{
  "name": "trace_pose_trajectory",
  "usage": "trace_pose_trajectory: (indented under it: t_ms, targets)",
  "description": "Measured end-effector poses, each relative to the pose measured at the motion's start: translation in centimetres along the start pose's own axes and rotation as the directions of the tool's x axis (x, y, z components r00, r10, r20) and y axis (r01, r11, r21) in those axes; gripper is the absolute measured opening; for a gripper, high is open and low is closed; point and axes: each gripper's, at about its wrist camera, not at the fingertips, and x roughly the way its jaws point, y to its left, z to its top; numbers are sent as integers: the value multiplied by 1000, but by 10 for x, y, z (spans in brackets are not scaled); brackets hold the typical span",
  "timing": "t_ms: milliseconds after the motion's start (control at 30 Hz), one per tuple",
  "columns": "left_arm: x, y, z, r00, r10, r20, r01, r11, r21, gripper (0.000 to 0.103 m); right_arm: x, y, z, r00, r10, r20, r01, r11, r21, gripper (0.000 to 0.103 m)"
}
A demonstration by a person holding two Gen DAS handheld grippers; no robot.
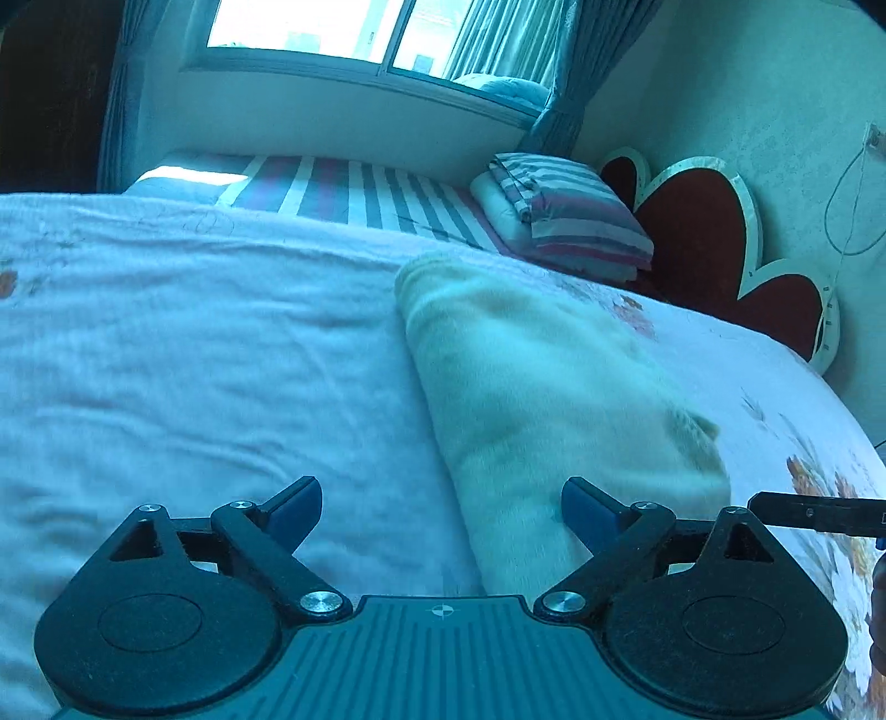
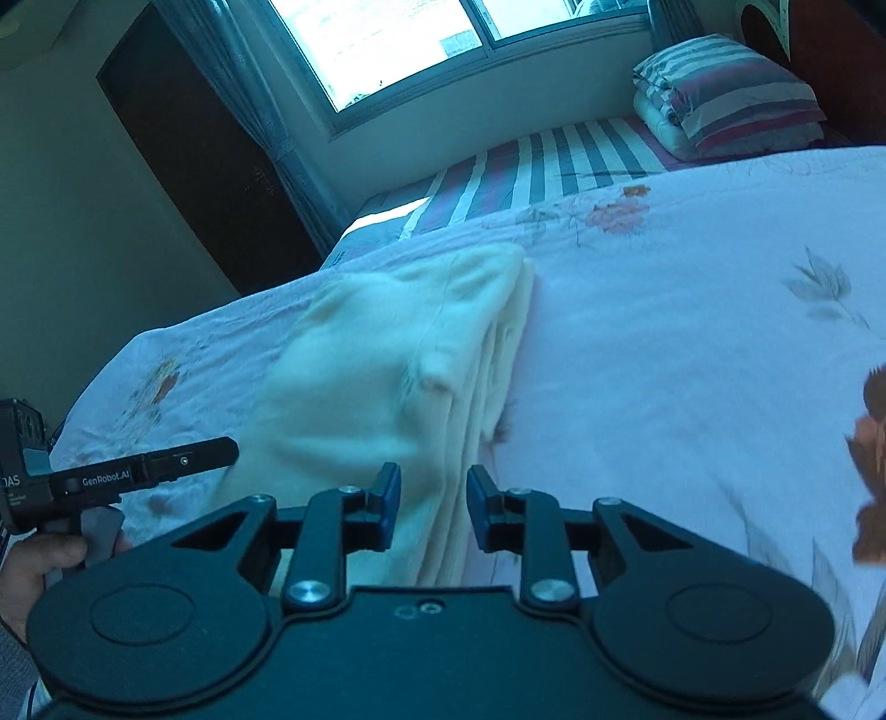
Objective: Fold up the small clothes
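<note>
A cream fleece garment (image 1: 542, 387) lies folded into a long stack on the white floral bedspread (image 1: 194, 360). It also shows in the right wrist view (image 2: 387, 376), with its layered edge on the right side. My left gripper (image 1: 441, 518) is wide open and empty, just in front of the garment's near left edge. My right gripper (image 2: 433, 507) is open with a narrower gap, empty, and sits at the near end of the garment's layered edge. The left gripper's finger shows in the right wrist view (image 2: 166, 462), held by a hand.
A folded striped quilt (image 1: 570, 216) sits at the head of the bed on a striped sheet (image 1: 354, 191). A red heart-shaped headboard (image 1: 703, 221) stands at the right. A window (image 1: 332, 27) and curtains are beyond the bed. A dark door (image 2: 205, 149) is at the left.
</note>
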Motion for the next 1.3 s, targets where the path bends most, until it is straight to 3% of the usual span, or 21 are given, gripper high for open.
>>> trace_pose_trajectory:
  t_ms: [100,167,200,267,367,433,567,667,733,800,1000,1100,1300]
  targets:
    - [3,-4,-17,999,46,-23,-45,998,33,93,7,6,-15,999,2,-39,-2,1000,9,24]
    - [1,-11,-16,997,74,-35,-72,996,48,93,14,10,-17,998,-30,-49,30,1000,0,13]
    - [-4,-14,-13,998,59,-29,-57,997,43,93,14,13,-16,998,-46,-41,46,999,-17,7]
    - [-15,-21,-9,999,41,-1,-41,998,57,93,1,17,-15,999,-54,3,54,998,-37,6]
    - [-8,-29,-20,988,151,-47,-142,977,158,93,1,15,-20,994,-105,-30,103,993,-58,5]
    - [-9,-20,-26,990,127,-61,-121,988,95,93,6,11,-25,990,-122,-63,118,991,-63,10]
    - [-40,-21,-30,992,125,9,-125,990,71,93,-18,28,-22,994,-107,15,108,990,-86,14]
    - [-43,-16,-35,990,143,17,-144,988,47,93,-18,42,-24,997,-77,27,80,989,-122,16]
    - [-36,-15,-38,986,163,-22,-162,986,48,93,-8,46,-28,996,-89,-3,87,985,-149,14]
    - [-30,-13,-42,986,162,-36,-160,986,41,93,10,43,-36,985,-162,-56,150,974,-169,10]
    - [-36,-19,-39,984,177,-30,-176,983,52,93,-8,51,-34,992,-130,0,128,979,-157,17]
    - [-36,-17,-42,984,175,-40,-173,984,38,93,3,48,-38,983,-177,-41,168,972,-164,15]
    - [-44,-22,-42,984,176,-29,-174,983,55,93,-7,51,-38,987,-157,-21,153,978,-140,20]
